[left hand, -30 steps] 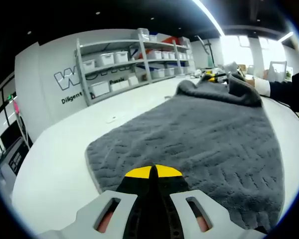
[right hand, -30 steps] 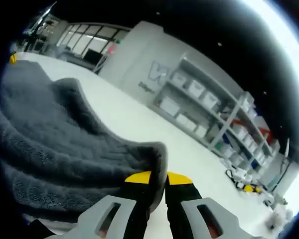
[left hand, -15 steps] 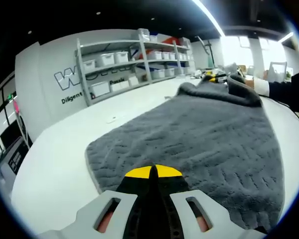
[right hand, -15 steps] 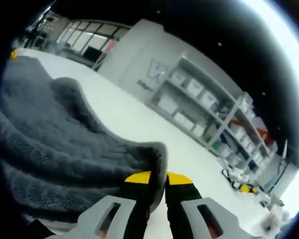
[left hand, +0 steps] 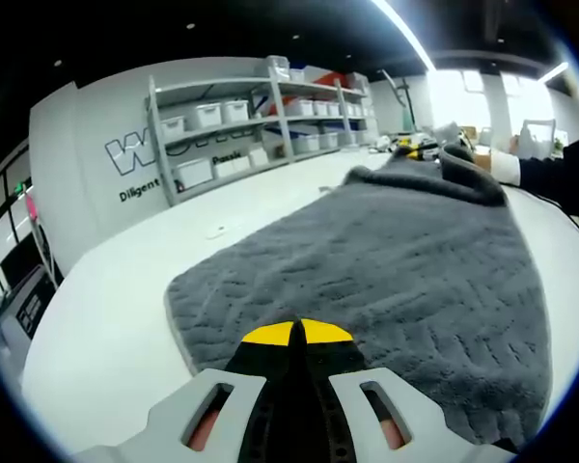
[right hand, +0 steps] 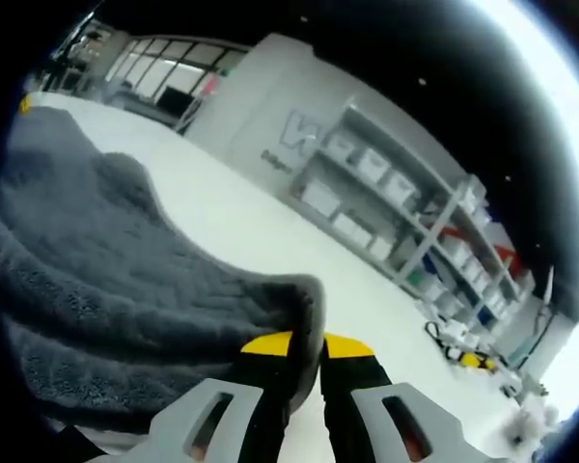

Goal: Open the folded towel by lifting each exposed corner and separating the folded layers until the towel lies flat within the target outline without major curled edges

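Since a second ago the far fold of the towel [left hand: 396, 251] has dropped lower and flatter in the left gripper view, and in the right gripper view the hump of cloth has sunk a bit; the shelving there has also shifted, so part of that is camera motion. The left gripper [left hand: 297, 333] has its yellow-tipped jaws pressed together low over the near edge of the towel; it looks like a pin or pinch on that edge, but I cannot tell if cloth is actually between them. The right gripper [right hand: 304, 344] is clamped on a raised corner of the towel, with the edge curling up over its jaws. The towel lies on the white table [left hand: 106, 309], mostly spread, with the far end bunched where the right gripper holds it. No target outline is visible on the table. Step in hand, by my read: the last fold is being drawn out. The next move calls for pulling that corner out and down while the near edge stays put, then smoothing any curl. Containers: white bins [left hand: 205, 114] sit on the grey shelves [left hand: 261, 121] by the wall; contents are too small to tell.
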Action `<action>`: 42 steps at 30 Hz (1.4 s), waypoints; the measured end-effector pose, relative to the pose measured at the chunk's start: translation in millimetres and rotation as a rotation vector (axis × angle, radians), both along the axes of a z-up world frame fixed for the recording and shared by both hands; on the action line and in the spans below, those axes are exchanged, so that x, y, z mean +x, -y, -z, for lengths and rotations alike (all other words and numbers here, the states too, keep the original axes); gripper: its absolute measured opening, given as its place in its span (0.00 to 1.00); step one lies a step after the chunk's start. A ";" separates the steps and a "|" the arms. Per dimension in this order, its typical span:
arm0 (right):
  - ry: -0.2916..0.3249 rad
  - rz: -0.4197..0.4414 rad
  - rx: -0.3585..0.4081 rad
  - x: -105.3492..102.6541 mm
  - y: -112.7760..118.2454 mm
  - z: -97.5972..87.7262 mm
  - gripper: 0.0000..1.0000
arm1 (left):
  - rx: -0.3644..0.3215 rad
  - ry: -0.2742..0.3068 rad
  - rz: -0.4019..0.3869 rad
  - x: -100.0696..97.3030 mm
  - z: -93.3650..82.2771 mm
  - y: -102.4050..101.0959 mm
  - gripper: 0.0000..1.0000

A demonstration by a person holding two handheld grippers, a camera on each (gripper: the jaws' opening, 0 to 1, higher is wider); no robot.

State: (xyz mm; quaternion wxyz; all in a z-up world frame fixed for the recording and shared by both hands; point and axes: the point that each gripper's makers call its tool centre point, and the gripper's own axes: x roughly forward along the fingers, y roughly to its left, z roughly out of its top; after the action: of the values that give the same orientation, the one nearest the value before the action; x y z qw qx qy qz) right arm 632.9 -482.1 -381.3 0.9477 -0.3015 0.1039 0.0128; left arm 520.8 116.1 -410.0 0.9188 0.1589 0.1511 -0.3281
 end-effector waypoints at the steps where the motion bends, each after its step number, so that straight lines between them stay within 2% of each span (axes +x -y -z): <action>1: 0.000 0.001 0.000 -0.1 0.3 0.1 0.05 | 0.001 0.000 0.000 0.1 0.0 0.0 0.01; 16: -0.002 0.038 0.018 -2.2 20.1 1.9 0.06 | -0.005 -0.001 -0.001 0.0 0.5 0.2 0.01; 42: 0.006 0.067 0.018 -3.9 39.1 0.8 0.08 | -0.009 0.002 0.000 0.3 0.8 0.4 0.01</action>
State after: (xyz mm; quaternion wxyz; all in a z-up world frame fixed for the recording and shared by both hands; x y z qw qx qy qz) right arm 629.0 -521.2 -382.1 0.9505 -0.2895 0.1108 -0.0192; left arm 521.2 115.7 -410.8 0.9198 0.1550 0.1488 -0.3284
